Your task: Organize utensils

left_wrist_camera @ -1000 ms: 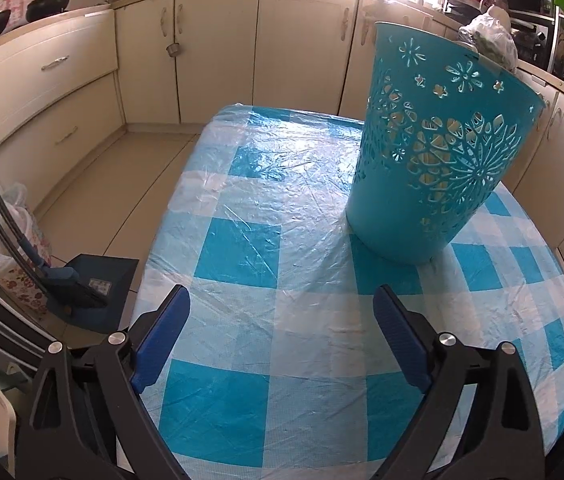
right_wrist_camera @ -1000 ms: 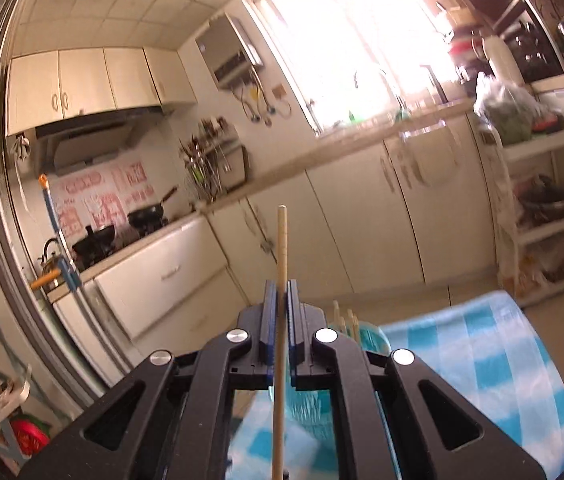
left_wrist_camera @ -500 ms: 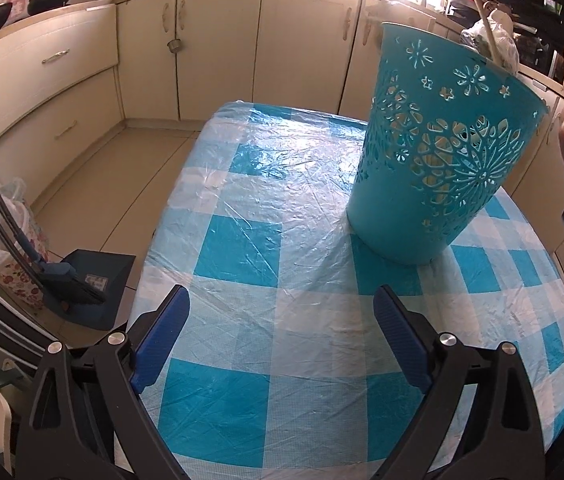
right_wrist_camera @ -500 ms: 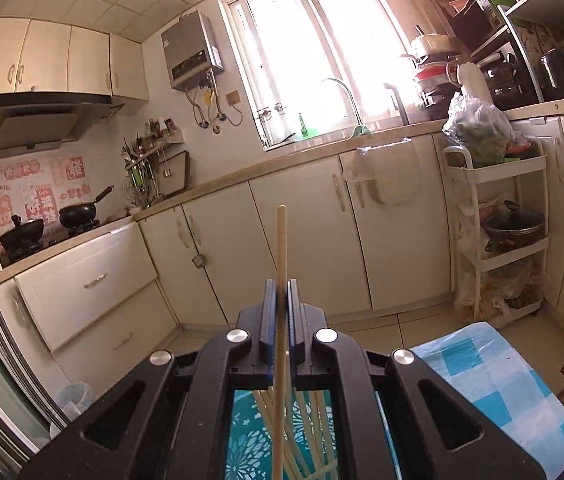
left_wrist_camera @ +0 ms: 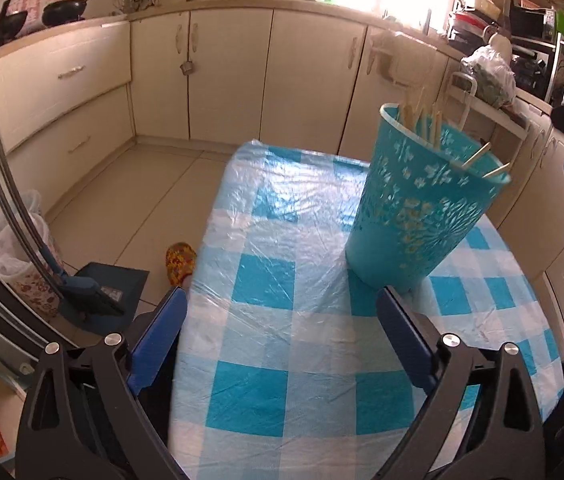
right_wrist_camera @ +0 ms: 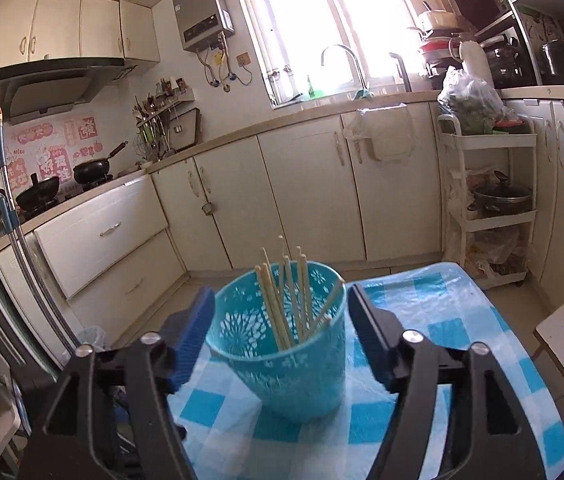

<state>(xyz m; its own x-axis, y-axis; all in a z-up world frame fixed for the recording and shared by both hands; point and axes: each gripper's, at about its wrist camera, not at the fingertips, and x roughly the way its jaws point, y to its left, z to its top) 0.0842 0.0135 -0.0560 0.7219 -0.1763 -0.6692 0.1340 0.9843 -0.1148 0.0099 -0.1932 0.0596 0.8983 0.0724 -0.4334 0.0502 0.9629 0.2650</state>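
Right gripper (right_wrist_camera: 279, 340) hangs wide open and empty above the teal basket (right_wrist_camera: 282, 364), chopsticks standing inside.

Its blue pads (right_wrist_camera: 193, 332) sit to either side of the basket's rim in the wrist view, holding nothing; the basket lies straight ahead and just below. The chopsticks (right_wrist_camera: 282, 292) stand nearly upright, long axes leaning toward the far rim, tips poking above it. Left gripper (left_wrist_camera: 282, 340) is likewise spread wide and empty, low over the checked tablecloth (left_wrist_camera: 282, 280), with the basket ahead and to its right, well apart. No loose utensil shows on the cloth near the basket, so any further pickup probably lies outside both views; the right gripper is the nearer to the basket.
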